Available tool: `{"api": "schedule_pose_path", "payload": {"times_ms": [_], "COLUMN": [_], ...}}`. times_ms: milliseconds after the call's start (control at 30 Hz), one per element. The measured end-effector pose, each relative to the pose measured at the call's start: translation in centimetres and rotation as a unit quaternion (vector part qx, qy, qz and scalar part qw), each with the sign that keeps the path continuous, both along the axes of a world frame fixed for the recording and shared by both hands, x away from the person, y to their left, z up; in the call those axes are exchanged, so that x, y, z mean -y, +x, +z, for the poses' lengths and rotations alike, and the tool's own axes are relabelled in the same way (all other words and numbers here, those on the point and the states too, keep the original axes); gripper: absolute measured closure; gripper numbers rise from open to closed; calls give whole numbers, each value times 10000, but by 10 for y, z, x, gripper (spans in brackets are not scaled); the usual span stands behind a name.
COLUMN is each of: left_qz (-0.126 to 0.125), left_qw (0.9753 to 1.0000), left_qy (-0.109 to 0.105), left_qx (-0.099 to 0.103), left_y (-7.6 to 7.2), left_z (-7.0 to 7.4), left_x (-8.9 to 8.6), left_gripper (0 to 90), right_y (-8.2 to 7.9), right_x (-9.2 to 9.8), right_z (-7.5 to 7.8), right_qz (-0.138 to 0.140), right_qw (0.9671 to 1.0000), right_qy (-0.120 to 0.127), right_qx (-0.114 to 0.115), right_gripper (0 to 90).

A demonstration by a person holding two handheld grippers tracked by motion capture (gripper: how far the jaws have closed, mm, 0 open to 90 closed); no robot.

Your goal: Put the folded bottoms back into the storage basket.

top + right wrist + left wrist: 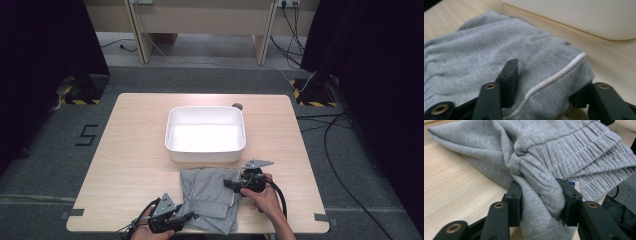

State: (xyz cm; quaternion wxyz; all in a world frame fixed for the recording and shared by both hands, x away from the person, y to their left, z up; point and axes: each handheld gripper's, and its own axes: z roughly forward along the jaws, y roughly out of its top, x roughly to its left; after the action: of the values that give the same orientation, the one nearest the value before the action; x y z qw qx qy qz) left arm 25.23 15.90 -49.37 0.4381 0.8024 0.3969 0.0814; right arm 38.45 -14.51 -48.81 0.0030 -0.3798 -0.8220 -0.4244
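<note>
- High view, far left: a pale wooden table (125,150) stands on grey carpet, and a black numeral "5" (87,135) is marked on the floor just off its left edge.
- At the table's near left edge, the left gripper (189,216) is held in the person's left hand (145,231), its jaws pointing right into the lower left edge of a grey garment (210,197).
- Left gripper view: the jaws are pinching a bunched fold of the grey garment (544,157) between them, with ribbed, gathered fabric like a waistband lying just beyond and a small label peeking out by the right jaw.
- In the middle of the table, a white rectangular tub (205,155) sits just beyond the garment, their edges nearly touching; it looks empty.
- The garment lies crumpled on the near half of the table, between the tub and the near edge.
- A small dark round spot (237,106) shows on the table behind the tub's far right corner.
- To the right, the right gripper (229,183), held in the right hand (265,196), points left onto the garment's upper right edge.
- Right gripper view: the jaws stand fairly wide, with a fold of the grey garment (474,57) bearing a thin white piping line between them; the cloth fills the gap, but I cannot tell whether it is truly clamped. The tub's white wall (584,17) rises just beyond.
</note>
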Motion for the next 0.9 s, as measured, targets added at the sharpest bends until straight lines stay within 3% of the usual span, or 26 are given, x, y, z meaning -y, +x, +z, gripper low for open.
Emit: {"api": "schedule_pose_path", "payload": {"times_ms": [100, 167, 233, 400, 500, 700, 900], "left_qz": [-48, -73, -45, -34, -69, -186, -206], "left_qw": [10000, 9999, 9998, 9999, 9996, 9990, 9980], "left_qy": [-34, 32, 77, -55, 45, 24, -152], "left_qx": [-38, 61, 165, 83, 259, 411, 574], "left_y": [-1, -4, -5, -3, -5, -9, -10], "left_z": [0, 0, -1, -1, 1, 10, 26], "left_x": [4, 10, 14, 14, 15, 16, 13], "left_gripper": [456, 377, 378, 594, 665, 722, 729], "right_y": [0, -2, -3, -7, -10, -18, -22], "right_x": [3, 3, 2, 0, -1, -3, -3], "right_z": [-2, -2, -1, 6, 12, 26, 37], "right_qz": [-46, -84, -89, -52, -19, 71, 24], "right_qw": [9997, 9992, 9989, 9979, 9970, 9947, 9923], "right_qy": [256, 401, 432, 531, 589, 735, 911], "right_qx": [46, 42, 134, 362, 498, 719, 833], "right_gripper": [625, 649, 658, 672, 680, 692, 697]}}
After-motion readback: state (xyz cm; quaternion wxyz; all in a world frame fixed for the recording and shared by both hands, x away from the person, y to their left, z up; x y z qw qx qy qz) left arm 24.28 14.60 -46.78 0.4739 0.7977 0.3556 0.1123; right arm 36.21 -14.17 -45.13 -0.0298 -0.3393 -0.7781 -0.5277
